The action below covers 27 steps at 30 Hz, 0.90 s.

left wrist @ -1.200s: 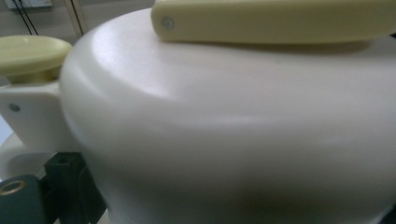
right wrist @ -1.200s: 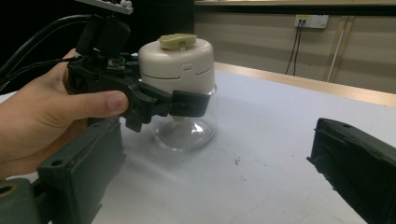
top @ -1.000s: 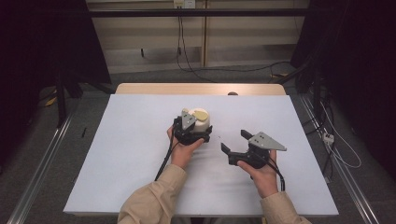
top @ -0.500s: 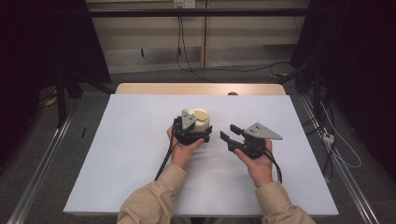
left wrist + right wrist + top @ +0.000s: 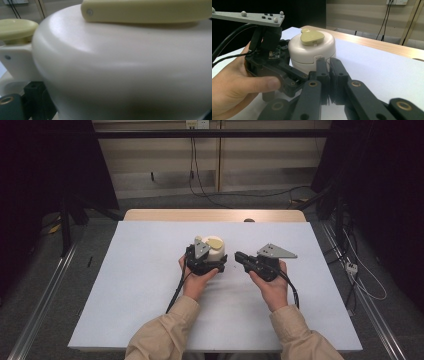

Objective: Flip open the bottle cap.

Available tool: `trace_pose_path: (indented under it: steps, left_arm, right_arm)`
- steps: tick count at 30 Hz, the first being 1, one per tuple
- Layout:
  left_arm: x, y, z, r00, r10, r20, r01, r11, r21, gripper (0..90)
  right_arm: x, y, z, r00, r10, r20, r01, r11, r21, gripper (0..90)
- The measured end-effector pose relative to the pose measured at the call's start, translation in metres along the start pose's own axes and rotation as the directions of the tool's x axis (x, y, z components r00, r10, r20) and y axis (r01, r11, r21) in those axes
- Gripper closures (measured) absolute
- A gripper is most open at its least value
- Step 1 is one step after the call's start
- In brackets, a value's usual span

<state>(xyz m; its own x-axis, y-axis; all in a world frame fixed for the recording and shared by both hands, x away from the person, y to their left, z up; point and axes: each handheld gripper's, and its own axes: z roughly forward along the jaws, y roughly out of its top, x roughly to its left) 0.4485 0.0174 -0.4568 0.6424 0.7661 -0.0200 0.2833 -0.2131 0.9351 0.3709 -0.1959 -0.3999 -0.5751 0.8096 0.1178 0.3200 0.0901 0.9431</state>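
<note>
Up close, right claw (image 5: 329, 72) clenched empty; left claw (image 5: 209, 265) (seen overhead) grasping pot (image 5: 215, 251).

High view looks down on the table (image 5: 150, 270); both gripper views closely share the white container (image 5: 312, 50).

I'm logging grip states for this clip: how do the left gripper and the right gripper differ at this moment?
The left gripper has its jaws around the cream container; the right gripper has its jaws shut together on nothing, having just closed. The left gripper points away from the person, while the right gripper points sideways toward the container. Both are black, hand-held, and carry a grey plate.
</note>
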Motion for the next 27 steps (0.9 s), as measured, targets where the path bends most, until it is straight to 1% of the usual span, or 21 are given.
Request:
trace_pose_path:
  steps: [1,5,15,19,20,22,27]
  left_arm:
    - [0.000,0.000,0.000,1.0000,0.001,-0.001,-0.001,1.0000,0.000,5.2]
    - [0.000,0.000,0.000,1.0000,0.000,-0.001,0.000,1.0000,0.000,5.1]
    - [0.000,0.000,0.000,1.0000,0.000,0.000,0.000,1.0000,0.001,5.2]
    - [0.000,0.000,0.000,1.0000,0.000,0.000,0.000,1.0000,0.001,5.2]
    - [0.000,0.000,0.000,1.0000,0.001,0.000,-0.001,1.0000,0.001,5.2]
    - [0.000,0.000,0.000,1.0000,0.001,0.000,-0.001,1.0000,0.000,5.2]
    - [0.000,0.000,0.000,1.0000,0.005,0.000,-0.005,1.0000,0.005,5.2]
  right_arm:
    - [0.000,0.001,0.001,1.0000,-0.003,-0.001,0.003,1.000,0.000,88.3]
    - [0.001,0.003,0.007,0.9999,0.006,-0.009,-0.006,1.000,0.014,89.9]
    - [0.006,0.007,0.020,0.9994,-0.019,-0.030,0.020,0.999,0.040,90.0]
    - [0.007,0.009,0.026,0.9994,-0.031,-0.013,0.032,0.998,0.053,90.0]
    - [0.007,0.010,0.027,0.9991,-0.041,-0.014,0.042,0.998,0.052,90.0]
    - [0.006,0.012,0.029,0.9991,-0.042,-0.012,0.042,0.998,0.051,90.0]
    - [0.007,0.014,0.035,0.9979,-0.065,-0.007,0.065,0.995,0.071,90.0]
